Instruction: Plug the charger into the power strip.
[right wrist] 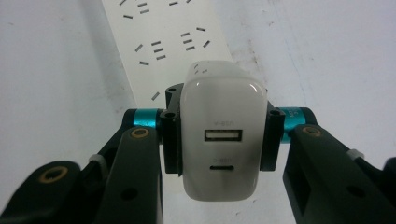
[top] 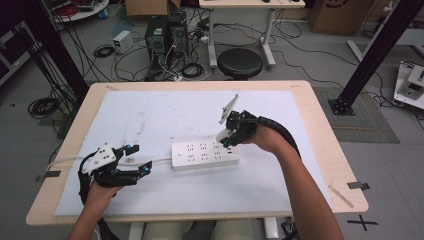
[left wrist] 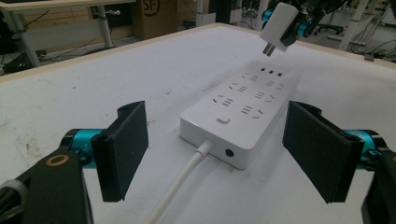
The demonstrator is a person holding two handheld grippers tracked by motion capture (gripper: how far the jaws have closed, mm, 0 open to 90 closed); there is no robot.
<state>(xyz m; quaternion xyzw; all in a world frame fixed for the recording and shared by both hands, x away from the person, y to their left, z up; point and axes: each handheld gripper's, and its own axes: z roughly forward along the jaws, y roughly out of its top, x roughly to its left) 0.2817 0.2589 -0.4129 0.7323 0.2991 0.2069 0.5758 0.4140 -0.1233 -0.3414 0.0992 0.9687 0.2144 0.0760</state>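
On the white sheet [top: 165,117] that covers the counter [top: 320,145], seen from the high view, a white power strip [top: 205,154] lies flat with its sockets facing up. Its white cable [top: 160,161] runs off its left end. The left gripper [top: 139,159] sits on the counter just beside that left end, its fingers spread wide with nothing between them. The right gripper [top: 226,136] hangs over the right end of the power strip, clamped on a white charger [top: 223,135] that hovers just above the strip's sockets. A round black stool [top: 240,63] stands on the floor beyond the far edge of the counter.

In the left gripper view, the power strip [left wrist: 243,112] lies straight ahead between the two black fingers [left wrist: 122,148], which stand wide apart and touch nothing. The cable [left wrist: 180,184] leaves the near end of the strip, next to a small round port. Above the far end of the strip the charger [left wrist: 279,27] hangs tilted in the right gripper [left wrist: 299,25], its two metal prongs pointing down at the strip but clear of it.

In the right gripper view, the fingers [right wrist: 170,140] press on both sides of the charger [right wrist: 223,135], whose back face with two ports faces the camera. The power strip [right wrist: 163,42] lies beyond and beneath the charger, its slots uncovered.
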